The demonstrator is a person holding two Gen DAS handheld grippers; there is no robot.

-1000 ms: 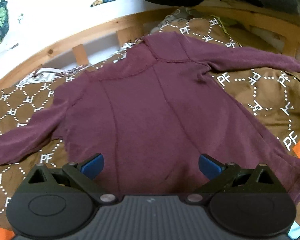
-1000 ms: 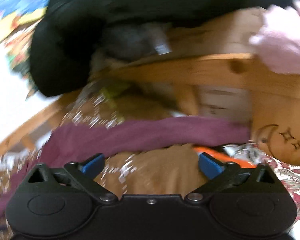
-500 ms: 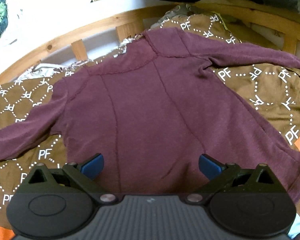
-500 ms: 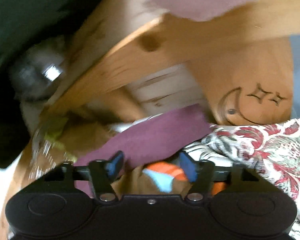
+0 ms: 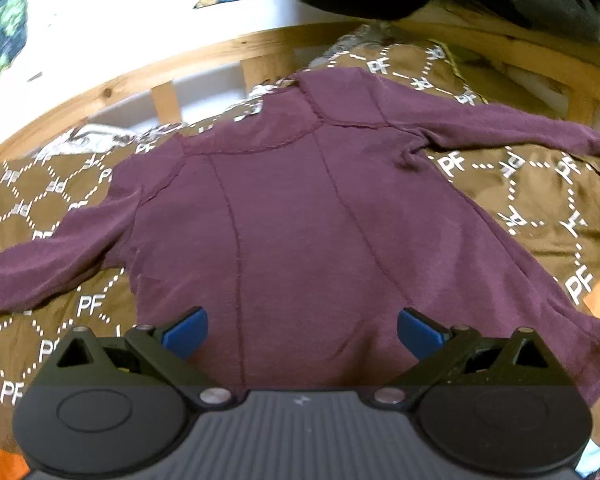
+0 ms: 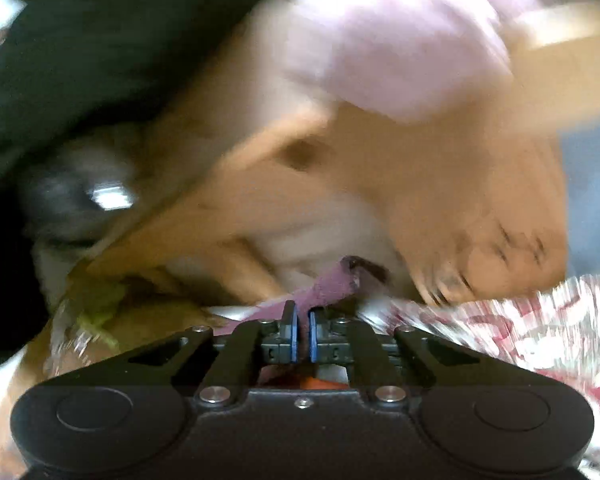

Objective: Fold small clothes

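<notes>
Pinching the sleeve cuff for the first fold

My right gripper [image 6: 301, 336] has just closed on the cuff of the maroon long-sleeved knit top [image 5: 300, 216], spread flat on the brown patterned bedcover [image 5: 540, 200]; left gripper [image 5: 302, 330] hangs wide apart over the hem — I'd lift gently, carrying the sleeve across the body.

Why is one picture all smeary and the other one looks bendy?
Right wrist view: motion blur smears the wooden frame and pink cloth; only the right hand-held gripper, shut near the maroon sleeve, stays sharp. Left wrist view: mostly sharp, but the fisheye lens curves the wooden rail around the maroon top, and the wall is glaringly bright.
</notes>
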